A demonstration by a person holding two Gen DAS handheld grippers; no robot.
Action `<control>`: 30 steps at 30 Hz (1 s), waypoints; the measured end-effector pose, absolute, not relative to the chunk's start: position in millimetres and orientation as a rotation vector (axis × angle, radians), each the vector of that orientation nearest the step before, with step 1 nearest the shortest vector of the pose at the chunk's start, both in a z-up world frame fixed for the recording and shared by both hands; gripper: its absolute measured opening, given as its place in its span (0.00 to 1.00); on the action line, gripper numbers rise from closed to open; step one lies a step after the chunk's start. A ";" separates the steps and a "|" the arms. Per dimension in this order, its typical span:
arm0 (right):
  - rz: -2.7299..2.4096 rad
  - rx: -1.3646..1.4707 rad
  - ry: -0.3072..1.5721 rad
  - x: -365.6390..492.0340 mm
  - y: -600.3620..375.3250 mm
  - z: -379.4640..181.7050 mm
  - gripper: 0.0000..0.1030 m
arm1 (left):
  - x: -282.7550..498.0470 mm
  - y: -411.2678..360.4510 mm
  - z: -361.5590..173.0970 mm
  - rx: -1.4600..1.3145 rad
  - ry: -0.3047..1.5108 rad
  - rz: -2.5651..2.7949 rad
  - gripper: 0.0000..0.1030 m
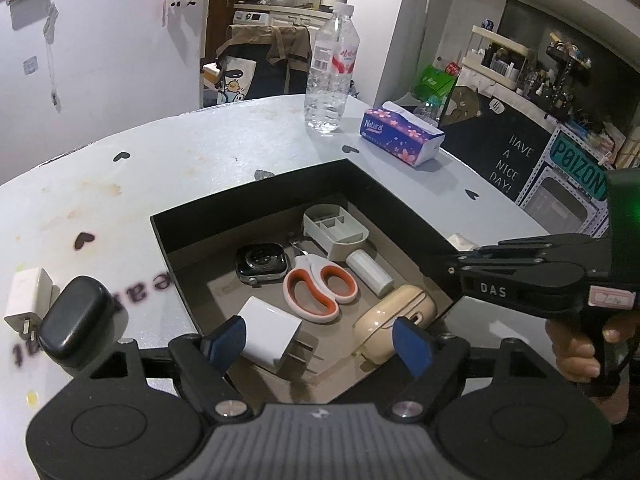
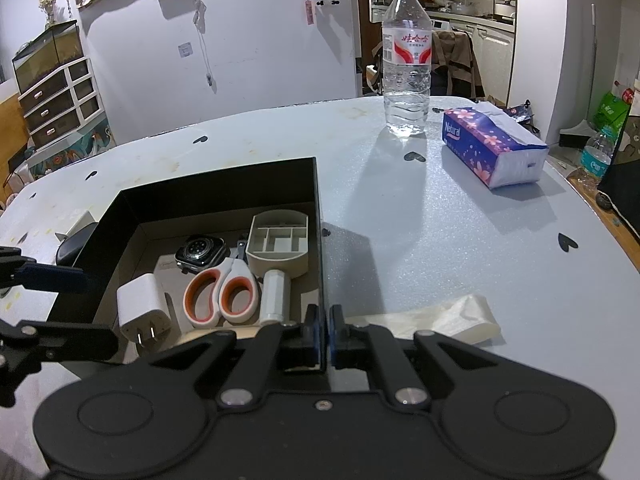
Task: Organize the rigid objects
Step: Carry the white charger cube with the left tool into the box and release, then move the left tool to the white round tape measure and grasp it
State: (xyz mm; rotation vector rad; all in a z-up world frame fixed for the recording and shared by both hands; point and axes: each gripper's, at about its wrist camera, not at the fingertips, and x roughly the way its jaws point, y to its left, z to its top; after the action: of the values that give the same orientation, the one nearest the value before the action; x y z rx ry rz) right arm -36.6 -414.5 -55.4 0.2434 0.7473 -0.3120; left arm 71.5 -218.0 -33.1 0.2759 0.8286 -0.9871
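Observation:
An open black box (image 1: 256, 196) on the table holds a watch (image 1: 262, 262), orange-handled scissors (image 1: 318, 286), a white charger (image 1: 268, 334), a beige earbud case (image 1: 390, 322), a white cylinder (image 1: 368, 272) and a grey divider tray (image 1: 334, 232). My left gripper (image 1: 318, 344) is open just above the box's near edge. The charger lies below its left pad, untouched. My right gripper (image 2: 323, 330) is shut on the box's right wall (image 2: 320, 240). Outside the box to the left lie a second white charger (image 1: 26, 300) and a black rounded block (image 1: 76, 320).
A water bottle (image 2: 406, 60) and a tissue pack (image 2: 492, 144) stand at the back right of the grey table (image 2: 420, 220). A pale folded plastic strip (image 2: 452, 318) lies right of my right gripper. The table's edge curves close on the right.

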 end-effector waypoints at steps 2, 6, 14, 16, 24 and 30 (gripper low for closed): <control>-0.312 0.246 0.747 -36.7 -414.8 -55.5 0.05 | 69.8 -216.3 -30.2 0.272 0.823 -0.987 0.79; -0.312 0.247 0.749 -36.7 -415.6 -56.0 0.05 | 65.5 -209.2 -21.6 0.269 0.789 -0.977 0.88; -0.312 0.248 0.749 -36.6 -415.6 -56.2 0.05 | 60.7 -190.2 -11.5 0.256 0.738 -0.951 0.99; -0.312 0.248 0.749 -36.6 -415.7 -56.2 0.05 | 61.7 -184.7 -11.0 0.247 0.734 -0.938 1.00; -0.312 0.248 0.749 -36.7 -415.8 -56.2 0.05 | 68.5 -152.1 -7.2 0.224 0.696 -0.844 1.00; -0.312 0.247 0.750 -36.5 -415.7 -56.1 0.05 | 84.9 -116.6 -6.1 0.163 0.677 -0.729 1.00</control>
State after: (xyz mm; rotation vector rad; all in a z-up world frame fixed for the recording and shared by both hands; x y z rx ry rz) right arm -36.5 -415.7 -56.1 0.2468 0.7496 -0.3123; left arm 84.9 -116.6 -6.1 0.1629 0.6774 -0.7292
